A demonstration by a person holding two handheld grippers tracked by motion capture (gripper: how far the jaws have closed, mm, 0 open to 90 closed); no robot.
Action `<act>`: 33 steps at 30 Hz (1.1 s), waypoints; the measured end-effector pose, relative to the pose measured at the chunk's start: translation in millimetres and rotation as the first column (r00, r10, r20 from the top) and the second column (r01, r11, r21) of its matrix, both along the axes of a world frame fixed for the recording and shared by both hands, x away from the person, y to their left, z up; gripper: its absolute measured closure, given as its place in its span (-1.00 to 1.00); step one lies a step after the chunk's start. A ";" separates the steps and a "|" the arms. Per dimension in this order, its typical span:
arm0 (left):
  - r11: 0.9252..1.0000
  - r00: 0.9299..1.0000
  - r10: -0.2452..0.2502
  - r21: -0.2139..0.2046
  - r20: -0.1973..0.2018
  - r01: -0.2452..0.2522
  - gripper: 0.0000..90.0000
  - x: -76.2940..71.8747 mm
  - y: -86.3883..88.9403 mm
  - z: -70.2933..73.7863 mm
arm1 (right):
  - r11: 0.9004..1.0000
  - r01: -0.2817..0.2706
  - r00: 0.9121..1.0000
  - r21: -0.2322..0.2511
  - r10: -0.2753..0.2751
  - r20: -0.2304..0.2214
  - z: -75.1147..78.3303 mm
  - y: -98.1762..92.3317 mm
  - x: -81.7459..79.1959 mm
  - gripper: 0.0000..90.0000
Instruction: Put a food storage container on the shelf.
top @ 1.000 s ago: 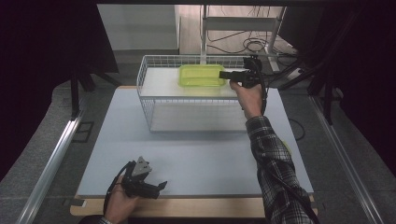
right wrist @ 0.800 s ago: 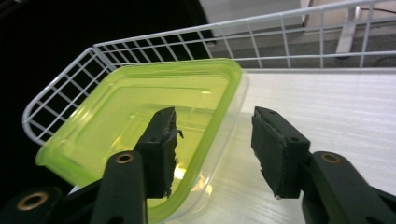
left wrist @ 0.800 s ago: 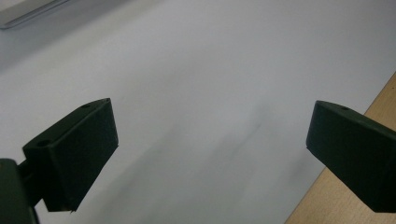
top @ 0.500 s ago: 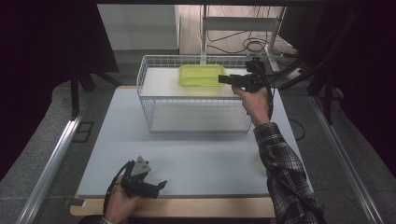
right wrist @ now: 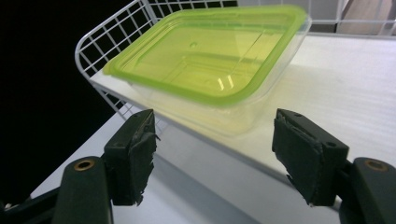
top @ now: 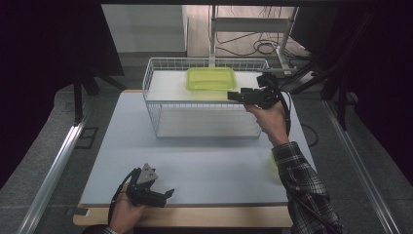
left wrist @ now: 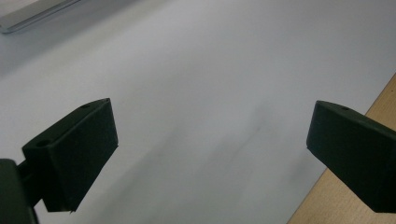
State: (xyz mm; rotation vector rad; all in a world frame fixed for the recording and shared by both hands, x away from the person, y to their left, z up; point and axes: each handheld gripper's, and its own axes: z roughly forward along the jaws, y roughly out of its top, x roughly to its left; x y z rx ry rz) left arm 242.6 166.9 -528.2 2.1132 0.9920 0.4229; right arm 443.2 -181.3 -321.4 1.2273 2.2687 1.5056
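A pale grey surface (top: 204, 165) in a dark room bore a wire basket (top: 160, 105); both tools, left (top: 163, 195) and right (top: 233, 96), stood apart, the right's jaws having just widened, empty.

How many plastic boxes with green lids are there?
1. The clear rectangular plastic box with a green lid sits on the white shelf at the back of the white wire basket, just ahead of the open right gripper.

Dim surroundings frame a softly lit white worktop (top: 195, 161), brightest at its far side. Glare streaks the green lid (right wrist: 205, 51) in the right gripper view. The left gripper view is blurred, with faint soft shadows.
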 end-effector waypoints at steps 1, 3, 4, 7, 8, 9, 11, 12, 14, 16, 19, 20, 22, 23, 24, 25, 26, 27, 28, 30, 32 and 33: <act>1.000 1.000 -0.001 0.003 0.000 0.001 -0.97 0.1 0.2 0.1 | 1.000 -0.006 1.000 0.000 0.006 -0.002 -1.3 -0.4 -1.5 -0.34; 1.000 1.000 0.001 0.001 0.000 -0.001 -0.97 0.0 0.4 0.2 | 1.000 -0.013 1.000 -0.006 0.013 -0.001 -4.4 -2.0 -4.8 -0.36; 1.000 1.000 0.001 -0.001 -0.001 -0.001 -0.96 0.1 0.5 0.2 | 1.000 -0.016 1.000 -0.003 0.016 -0.005 -5.3 -2.6 -6.1 -0.37; 1.000 1.000 -0.003 -0.010 -0.018 0.003 -0.96 0.6 0.8 0.1 | 1.000 -0.025 1.000 -0.008 0.025 -0.007 -9.2 -4.9 -11.3 -0.40; 1.000 1.000 -0.005 -0.012 -0.023 0.004 -0.95 0.6 0.7 0.2 | 0.999 -0.030 1.000 -0.015 0.030 -0.006 -10.7 -5.7 -13.9 -0.41; 1.000 1.000 -0.006 -0.012 -0.024 0.005 -0.95 0.7 0.6 0.3 | 0.999 -0.034 0.999 -0.017 0.034 -0.005 -12.1 -6.4 -15.9 -0.42; 1.000 1.000 -0.007 -0.012 -0.029 0.007 -0.94 0.6 0.6 0.6 | 0.999 -0.039 0.999 -0.023 0.039 -0.004 -14.8 -7.6 -19.5 -0.44; 1.000 1.000 -0.007 -0.012 -0.029 0.007 -0.94 0.6 0.6 0.6 | 0.999 -0.039 0.999 -0.023 0.039 -0.004 -14.8 -7.6 -19.5 -0.44; 1.000 1.000 -0.003 -0.017 -0.029 0.002 -0.94 0.6 1.0 0.8 | 0.998 -0.050 0.999 -0.048 0.050 -0.001 -21.8 -10.0 -26.3 -0.48; 1.000 1.000 -0.004 -0.017 -0.031 0.004 -0.94 0.5 1.4 1.0 | 0.997 -0.055 0.998 -0.058 0.055 0.000 -25.9 -12.1 -30.4 -0.50; 1.000 1.000 -0.003 -0.015 -0.029 0.003 -0.94 0.5 1.5 1.0 | 0.996 -0.058 0.998 -0.071 0.058 0.005 -31.8 -15.6 -36.3 -0.54; 1.000 1.000 -0.003 -0.013 -0.027 0.003 -0.94 0.4 1.4 1.0 | 0.996 -0.058 0.998 -0.075 0.058 0.003 -33.6 -16.8 -38.4 -0.55; 1.000 1.000 -0.002 -0.008 -0.019 0.002 -0.95 0.3 1.3 0.8 | 0.995 -0.058 0.998 -0.082 0.058 0.006 -37.1 -18.8 -42.8 -0.56; 1.000 1.000 -0.002 -0.008 -0.017 0.002 -0.95 0.2 1.3 0.8 | 0.994 -0.061 0.998 -0.085 0.062 0.007 -39.2 -20.0 -44.6 -0.58; 1.000 1.000 -0.001 -0.008 -0.014 0.001 -0.95 0.1 1.3 0.8 | 0.994 -0.064 0.998 -0.088 0.064 0.005 -41.3 -20.9 -46.7 -0.60; 1.000 1.000 -0.001 -0.008 -0.014 0.001 -0.95 0.0 1.2 0.7 | 0.994 -0.066 0.998 -0.092 0.067 0.004 -43.2 -21.9 -49.1 -0.61; 1.000 1.000 -0.001 -0.008 -0.012 0.001 -0.95 0.1 1.2 0.6 | 0.993 -0.068 0.998 -0.097 0.069 0.007 -45.4 -22.7 -51.1 -0.63; 1.000 1.000 -0.001 -0.007 -0.012 0.001 -0.95 0.1 1.1 0.5 | 0.993 -0.067 0.998 -0.101 0.068 0.004 -47.3 -23.3 -53.4 -0.64; 1.000 1.000 -0.001 -0.006 -0.011 0.001 -0.96 0.1 1.0 0.4 | 0.992 -0.067 0.998 -0.105 0.068 0.005 -49.2 -24.0 -55.5 -0.66; 1.000 1.000 -0.002 -0.005 -0.009 0.002 -0.96 0.1 0.9 0.4 | 0.991 -0.072 0.997 -0.113 0.073 0.007 -52.8 -25.5 -59.4 -0.67; 1.000 1.000 -0.002 -0.004 -0.006 0.002 -0.96 0.0 0.8 0.4 | 0.990 -0.084 0.996 -0.115 0.086 0.009 -55.9 -26.6 -63.5 -0.72; 1.000 1.000 -0.003 -0.003 -0.004 0.003 -0.96 0.1 0.9 0.3 | 0.989 -0.090 0.996 -0.118 0.092 0.014 -57.3 -26.9 -65.7 -0.73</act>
